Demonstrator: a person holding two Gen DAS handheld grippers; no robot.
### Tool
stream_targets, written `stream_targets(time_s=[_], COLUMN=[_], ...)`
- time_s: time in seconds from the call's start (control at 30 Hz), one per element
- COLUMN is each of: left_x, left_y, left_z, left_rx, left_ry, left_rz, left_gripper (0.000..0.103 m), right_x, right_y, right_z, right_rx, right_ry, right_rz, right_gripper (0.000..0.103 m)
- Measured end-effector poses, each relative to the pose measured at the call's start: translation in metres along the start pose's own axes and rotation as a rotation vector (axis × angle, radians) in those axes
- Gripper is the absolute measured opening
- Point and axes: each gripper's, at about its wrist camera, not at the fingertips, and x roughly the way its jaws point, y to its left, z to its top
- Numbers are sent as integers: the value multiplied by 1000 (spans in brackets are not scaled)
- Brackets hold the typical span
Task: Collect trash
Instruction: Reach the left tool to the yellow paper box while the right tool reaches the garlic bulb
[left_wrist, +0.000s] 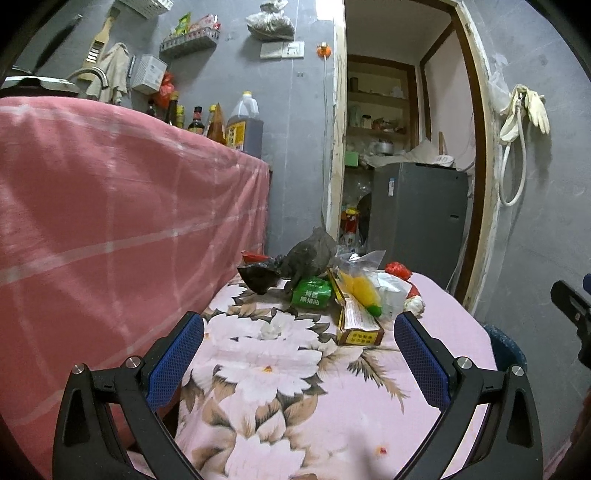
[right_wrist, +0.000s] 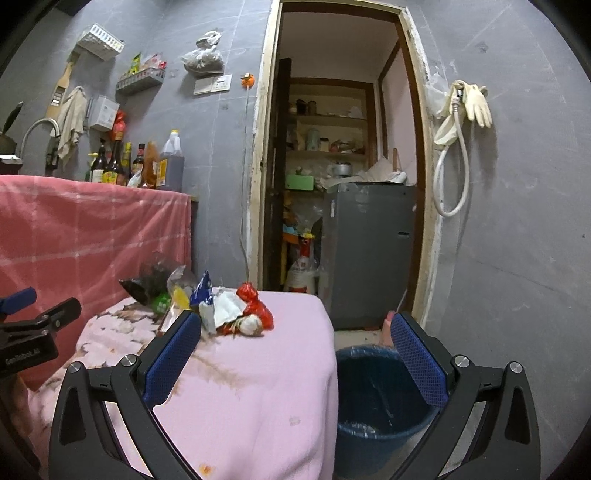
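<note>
Both tongs hang wide and empty, likely lining up a first pick. The left tongs (left_wrist: 298, 354) face the trash pile (left_wrist: 332, 288) at the far end of the counter (left_wrist: 280, 387), whose flowered pink cloth is otherwise bare. The right tongs (right_wrist: 295, 354) straddle the counter's edge and the blue bin (right_wrist: 373, 391) on the floor just beside it, handy for drops. Behind are grey walls, a pink-draped worktop (left_wrist: 110, 221) and a doorway (right_wrist: 343, 147).

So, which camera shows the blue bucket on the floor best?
The right wrist view. There the blue bucket stands beside the pink-covered table, with its rim and inside visible between the fingers of the open right claw. The left wrist view shows only a sliver of it past the table edge.
</note>
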Motion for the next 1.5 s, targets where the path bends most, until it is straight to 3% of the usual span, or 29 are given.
stream_targets(time_s=[0.47,0.63,0.97,1.13,1.5], left_x=[94,116,149,157,166], left_y=[-1,-4,-8,-6,-1], left_z=[8,11,7,9,11], left_rx=[-28,-37,-74,-90,-100], left_ry=[184,234,391,445,488], left_rz=[-62,-98,-195,-242,-260], left_gripper=[101,94,59,48,47], right_x=[94,126,179,204,228], right_y=[-1,2,-3,-3,12], right_z=[17,15,-4,-18,-31], right_rx=[-9,-14,23,20,-1], right_ry=[56,119,329,462,561], right_rz=[152,205,273,308,358], right_gripper=[103,90,49,41,41])
